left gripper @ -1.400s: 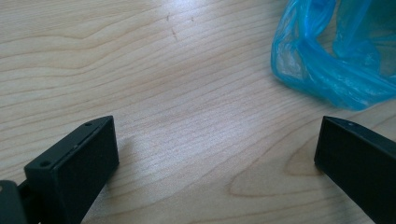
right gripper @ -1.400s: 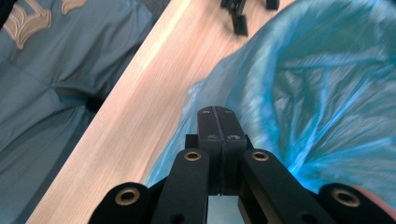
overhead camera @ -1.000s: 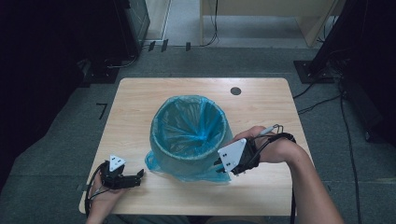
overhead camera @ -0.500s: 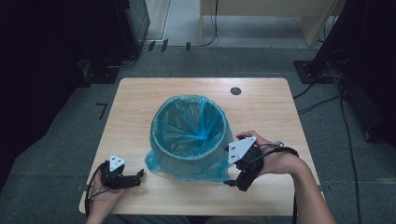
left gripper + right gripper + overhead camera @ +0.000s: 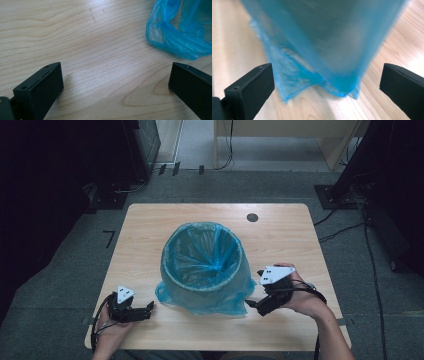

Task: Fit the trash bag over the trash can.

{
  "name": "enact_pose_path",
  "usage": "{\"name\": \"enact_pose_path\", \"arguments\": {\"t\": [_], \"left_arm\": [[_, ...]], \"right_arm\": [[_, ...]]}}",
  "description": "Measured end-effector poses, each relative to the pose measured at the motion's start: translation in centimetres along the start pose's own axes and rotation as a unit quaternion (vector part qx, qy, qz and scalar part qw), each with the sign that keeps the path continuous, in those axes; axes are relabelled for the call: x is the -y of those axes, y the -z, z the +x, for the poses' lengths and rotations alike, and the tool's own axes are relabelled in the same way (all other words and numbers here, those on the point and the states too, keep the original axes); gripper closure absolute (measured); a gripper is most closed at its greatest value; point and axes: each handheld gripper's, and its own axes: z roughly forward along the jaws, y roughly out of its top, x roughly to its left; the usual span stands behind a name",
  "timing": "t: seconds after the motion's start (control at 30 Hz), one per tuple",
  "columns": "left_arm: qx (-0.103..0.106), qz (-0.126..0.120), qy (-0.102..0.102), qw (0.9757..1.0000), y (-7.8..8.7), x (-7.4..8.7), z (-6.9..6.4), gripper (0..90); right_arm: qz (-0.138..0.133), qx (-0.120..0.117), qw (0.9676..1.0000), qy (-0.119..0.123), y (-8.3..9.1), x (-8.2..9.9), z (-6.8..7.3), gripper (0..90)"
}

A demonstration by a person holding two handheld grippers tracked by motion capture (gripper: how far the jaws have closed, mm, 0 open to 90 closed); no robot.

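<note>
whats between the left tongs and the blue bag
Only bare wooden table: in the left gripper view, the open left tongs point at the blue bag.

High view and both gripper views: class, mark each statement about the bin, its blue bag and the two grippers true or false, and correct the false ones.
1. A blue bag lines the bin and hangs down outside it. True.
2. The bin lies tipped on its side. False: it stands upright on the table.
3. The right gripper is open beside the bag's lower edge. True.
4. The left gripper is shut on the bag. False: it is open on bare wood, apart from the bag.
5. The bin is full of rubbish. False: nothing shows inside the liner.
</note>
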Motion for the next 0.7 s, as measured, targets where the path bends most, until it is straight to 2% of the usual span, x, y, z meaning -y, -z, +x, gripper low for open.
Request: {"name": "enact_pose_path", "arguments": {"t": [0.13,0.23,0.3,0.4,0.47,0.67,0.7], "left_arm": [[0.0,0.0,0.0,1.0,0.0,0.0,0.0,0.0],[0.0,0.0,0.0,1.0,0.0,0.0,0.0,0.0],[0.0,0.0,0.0,1.0,0.0,0.0,0.0,0.0],[0.0,0.0,0.0,1.0,0.0,0.0,0.0,0.0],[0.0,0.0,0.0,1.0,0.0,0.0,0.0,0.0],[0.0,0.0,0.0,1.0,0.0,0.0,0.0,0.0],[0.0,0.0,0.0,1.0,0.0,0.0,0.0,0.0]], "right_arm": [[-0.004,0.042,0.9985,-0.035,-0.1,1.2,-0.7,0.0],[-0.004,0.074,0.9955,-0.059,-0.2,2.0,-1.3,0.0],[-0.002,0.096,0.9922,-0.079,-0.2,2.6,-1.6,0.0],[-0.003,0.125,0.9864,-0.107,-0.2,3.5,-2.1,0.0],[-0.003,0.144,0.9811,-0.129,-0.1,4.2,-2.4,0.0],[-0.002,0.181,0.9673,-0.178,0.2,6.6,-3.3,0.0],[0.003,0.188,0.9641,-0.188,0.2,6.9,-3.4,0.0]]}}
